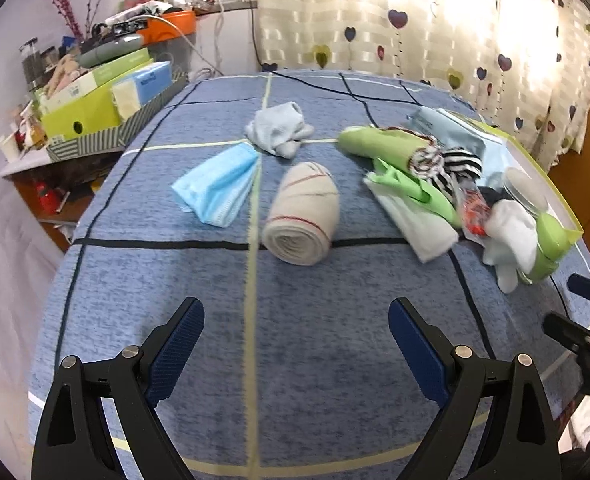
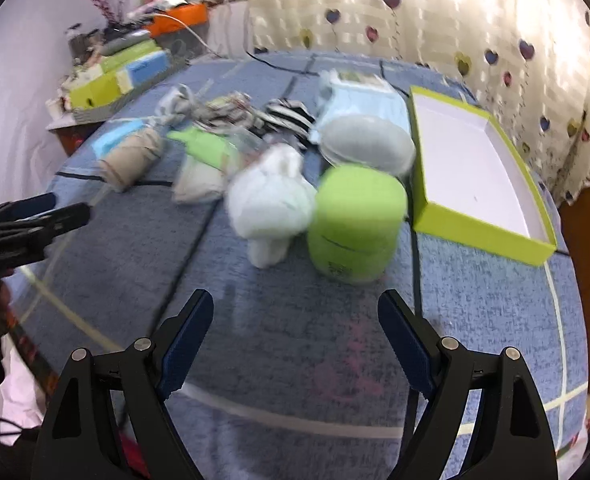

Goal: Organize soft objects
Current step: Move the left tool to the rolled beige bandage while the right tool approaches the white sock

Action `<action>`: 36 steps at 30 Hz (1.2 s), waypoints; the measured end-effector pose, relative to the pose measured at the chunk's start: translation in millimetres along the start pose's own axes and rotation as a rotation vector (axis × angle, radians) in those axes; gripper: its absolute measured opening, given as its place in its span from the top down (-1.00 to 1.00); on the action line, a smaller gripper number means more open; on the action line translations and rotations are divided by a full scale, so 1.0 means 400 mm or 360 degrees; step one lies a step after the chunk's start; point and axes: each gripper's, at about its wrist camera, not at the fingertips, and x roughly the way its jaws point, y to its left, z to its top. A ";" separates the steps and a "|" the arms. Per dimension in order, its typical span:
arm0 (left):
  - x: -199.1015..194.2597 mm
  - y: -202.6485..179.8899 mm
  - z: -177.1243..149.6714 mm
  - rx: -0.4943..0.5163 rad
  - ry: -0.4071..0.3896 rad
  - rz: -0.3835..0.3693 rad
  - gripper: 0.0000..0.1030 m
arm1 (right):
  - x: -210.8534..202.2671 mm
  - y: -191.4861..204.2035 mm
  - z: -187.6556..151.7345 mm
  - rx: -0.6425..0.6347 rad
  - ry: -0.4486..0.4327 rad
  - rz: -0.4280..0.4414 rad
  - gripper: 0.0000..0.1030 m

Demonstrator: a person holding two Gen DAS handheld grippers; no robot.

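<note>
Both claws gape wide, empty. Ahead of the right claw [image 2: 295, 340] sits a fluffy white sock bundle [image 2: 271, 204]; grabbing it for the lime cardboard box [image 2: 479, 232], right of it, seems next.

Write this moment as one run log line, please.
left hand-held gripper: open, empty | right hand-held gripper: open, empty | green box: empty | bandage roll: on bed

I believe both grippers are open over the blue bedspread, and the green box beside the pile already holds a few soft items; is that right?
Not quite: the green box is empty, its white inside bare, as the right wrist view shows. The rest holds: the left gripper and right gripper are open over the blue bedspread, and the box sits beside the pile.
</note>
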 end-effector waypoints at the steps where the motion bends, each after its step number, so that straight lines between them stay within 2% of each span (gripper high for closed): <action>1: 0.001 0.003 0.004 0.0000 -0.0004 0.0001 -0.82 | -0.006 0.009 0.004 -0.0015 -0.0025 0.0013 -0.65; 8: 0.008 0.008 0.041 -0.0005 -0.0041 0.0005 -0.82 | -0.014 0.064 0.048 -0.0139 -0.0134 -0.0006 -0.65; 11: 0.013 0.006 0.055 -0.0015 -0.0051 -0.0002 -0.81 | -0.017 0.089 0.065 -0.0227 -0.0205 -0.0052 -0.65; 14: 0.028 0.005 0.065 -0.0018 -0.0039 0.0008 -0.81 | -0.001 0.106 0.081 -0.0310 -0.0214 -0.0131 -0.62; 17: 0.045 0.000 0.072 0.0003 -0.0025 0.0011 -0.80 | 0.020 0.117 0.096 -0.0401 -0.0209 -0.0260 -0.47; 20: 0.059 -0.007 0.080 0.0033 -0.0021 0.0018 -0.76 | 0.040 0.120 0.102 -0.0439 -0.0181 -0.0275 -0.45; 24: 0.079 -0.015 0.089 0.0055 -0.0003 0.0021 -0.75 | 0.069 0.133 0.101 -0.0527 -0.0164 -0.0346 -0.23; 27: 0.090 -0.017 0.096 0.0060 0.0004 0.0022 -0.73 | 0.089 0.140 0.096 -0.0575 -0.0145 -0.0380 -0.23; 29: 0.096 -0.018 0.099 0.0067 -0.0001 0.0034 -0.69 | 0.100 0.142 0.092 -0.0615 -0.0143 -0.0433 -0.16; 31: 0.103 -0.020 0.102 0.0076 0.0004 0.0039 -0.66 | 0.109 0.143 0.092 -0.0638 -0.0137 -0.0466 -0.02; 33: 0.114 -0.024 0.106 0.0087 0.0022 0.0044 -0.54 | 0.118 0.141 0.091 -0.0644 -0.0134 -0.0496 0.16; 36: 0.128 -0.029 0.109 0.0101 0.0040 0.0031 -0.42 | 0.119 0.139 0.089 -0.0648 -0.0155 -0.0513 0.23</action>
